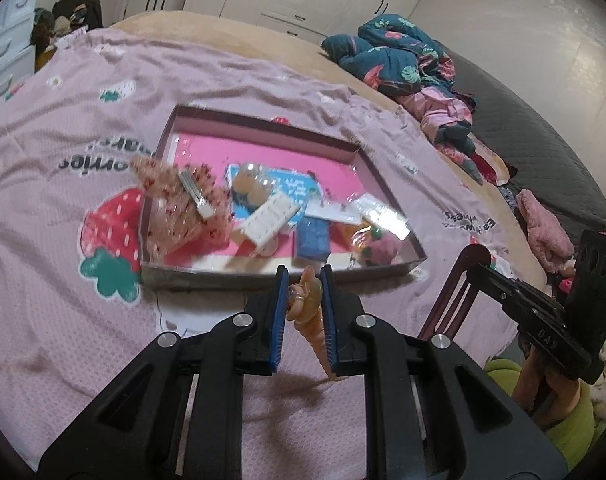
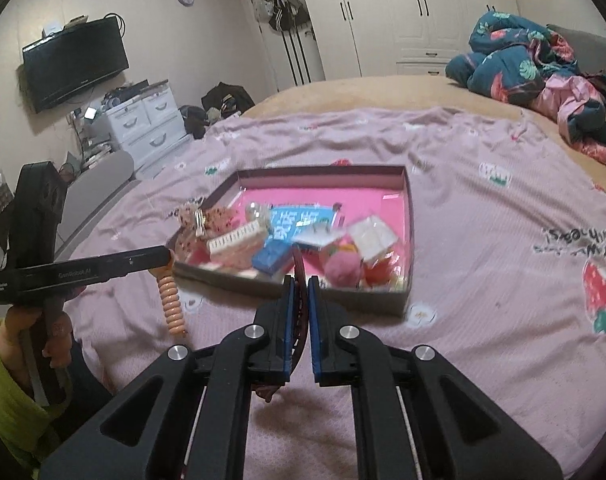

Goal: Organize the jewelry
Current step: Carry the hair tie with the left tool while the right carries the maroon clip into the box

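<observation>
White "GenRobot.AI" lettering on the black body of the left gripper (image 2: pixel 165 265). Raised "DAS" on the black plastic housing of the right gripper (image 1: pixel 473 254). Dark print on pink strawberry-pattern bedspread (image 2: pixel 483 216) blurred, unreadable.

Bare bedspread (image 2: pixel 483 340) lies open (the cluttered box (image 2: pixel 408 240) blocks ahead).

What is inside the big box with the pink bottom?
Inside the shallow pink-bottomed cardboard box lie a white ridged plastic comb, a blue rectangular packet, a fuzzy pink pom-pom and a floral fabric bow. They overlap, so whatever lies beneath them is hidden.
</observation>
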